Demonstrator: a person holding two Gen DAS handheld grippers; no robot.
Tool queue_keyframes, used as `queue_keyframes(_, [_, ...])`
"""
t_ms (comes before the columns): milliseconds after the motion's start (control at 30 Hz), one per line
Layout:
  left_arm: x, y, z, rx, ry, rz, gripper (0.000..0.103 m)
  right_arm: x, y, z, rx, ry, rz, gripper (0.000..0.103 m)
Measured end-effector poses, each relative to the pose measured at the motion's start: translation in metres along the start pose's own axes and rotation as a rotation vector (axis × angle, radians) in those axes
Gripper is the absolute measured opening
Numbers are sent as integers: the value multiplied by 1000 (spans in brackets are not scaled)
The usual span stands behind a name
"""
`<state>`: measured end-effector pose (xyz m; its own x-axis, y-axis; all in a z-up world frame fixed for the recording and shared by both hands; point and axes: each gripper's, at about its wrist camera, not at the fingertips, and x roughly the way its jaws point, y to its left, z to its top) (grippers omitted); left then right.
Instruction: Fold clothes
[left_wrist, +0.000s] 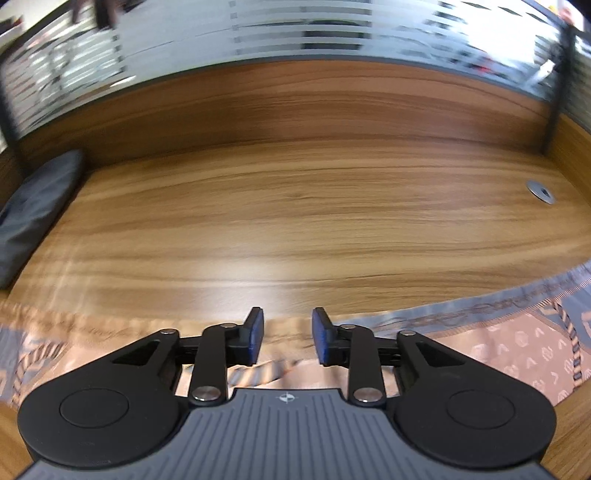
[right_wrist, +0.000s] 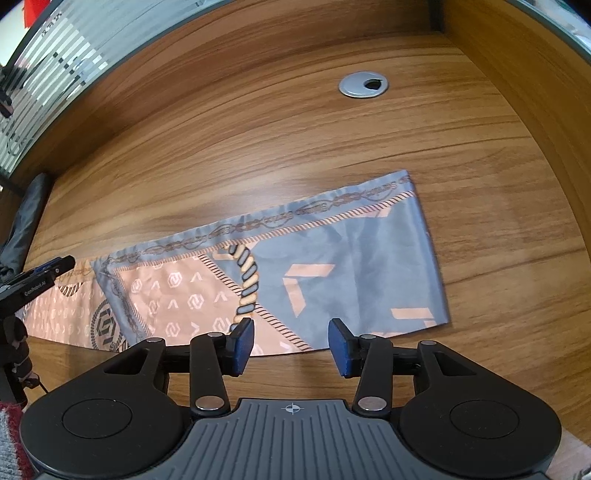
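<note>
In the left wrist view the left gripper (left_wrist: 287, 338) hangs with jaws moderately apart and empty over the patterned scarf (left_wrist: 509, 354) spreading toward 4 o'clock, while the right wrist view shows the right gripper (right_wrist: 291, 345) spread wide, gripping nothing, above the scarf's near edge, the cloth lying flat on the wooden desk (right_wrist: 295, 140) from 9 to 2 o'clock.

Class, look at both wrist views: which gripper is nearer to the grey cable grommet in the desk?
Right. The right gripper is at the scarf's near edge, with the grommet straight beyond. The left gripper is farther along the scarf, with the grommet off to its far right.
</note>
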<state>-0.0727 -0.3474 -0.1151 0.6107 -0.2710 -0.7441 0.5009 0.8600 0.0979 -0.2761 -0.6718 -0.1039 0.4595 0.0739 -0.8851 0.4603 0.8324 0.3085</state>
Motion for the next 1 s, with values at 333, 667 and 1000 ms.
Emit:
queue_keyframes(333, [-19,106,-30,-157,30,135,44,13,51,-1,-55,8,10,49])
queue_keyframes(667, [-32,249,-58,-303,61,260,48,41,142,-15,-104,29,-2,49])
queue_keyframes(1000, [-29,372,-84,-373,69,320,53,67,248,-21,-157,-4,5,54])
